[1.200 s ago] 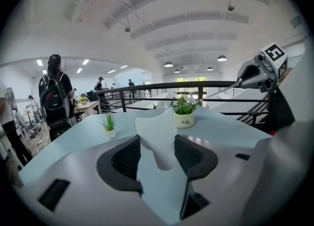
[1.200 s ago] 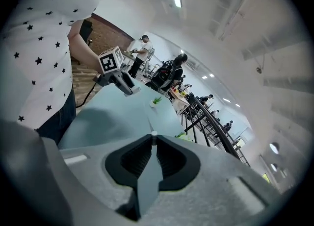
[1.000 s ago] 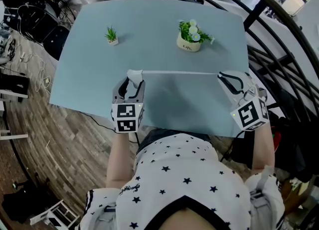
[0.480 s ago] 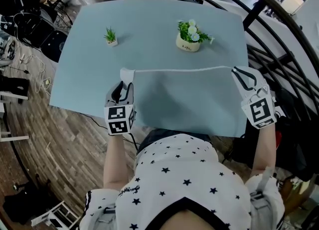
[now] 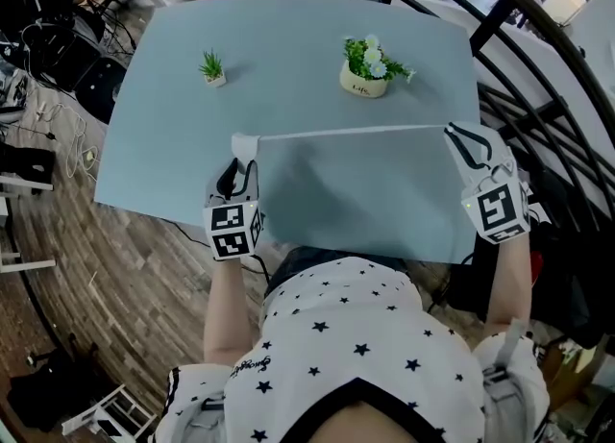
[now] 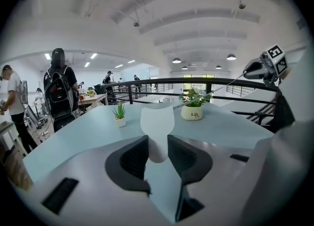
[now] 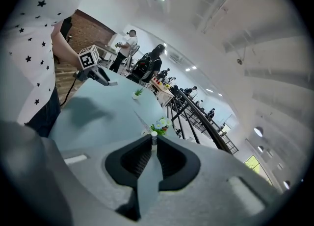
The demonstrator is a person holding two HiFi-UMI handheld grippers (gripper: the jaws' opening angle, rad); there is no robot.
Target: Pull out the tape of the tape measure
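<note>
The white tape measure case (image 5: 243, 146) sits near the table's left front, with its thin white tape (image 5: 351, 132) stretched rightward above the table. My left gripper (image 5: 238, 165) is just behind the case. In the left gripper view its jaws are closing, and the pads touch the case's (image 6: 157, 122) narrow near end on both sides. My right gripper (image 5: 454, 134) is shut on the tape's end. In the right gripper view that tip (image 7: 154, 140) is pinched between the pads. The tape runs from there toward the left gripper (image 7: 98, 75).
On the blue-grey table (image 5: 317, 28) a white pot of flowers (image 5: 364, 81) stands beyond the tape, and a small green plant (image 5: 214, 69) stands at the far left. A black railing (image 5: 524, 95) runs along the right. People (image 6: 60, 90) stand beyond the table's far side.
The right gripper has moved to the right with the tape's end, so more tape is out. The left gripper has drawn back toward me, and the case has shifted slightly left.
</note>
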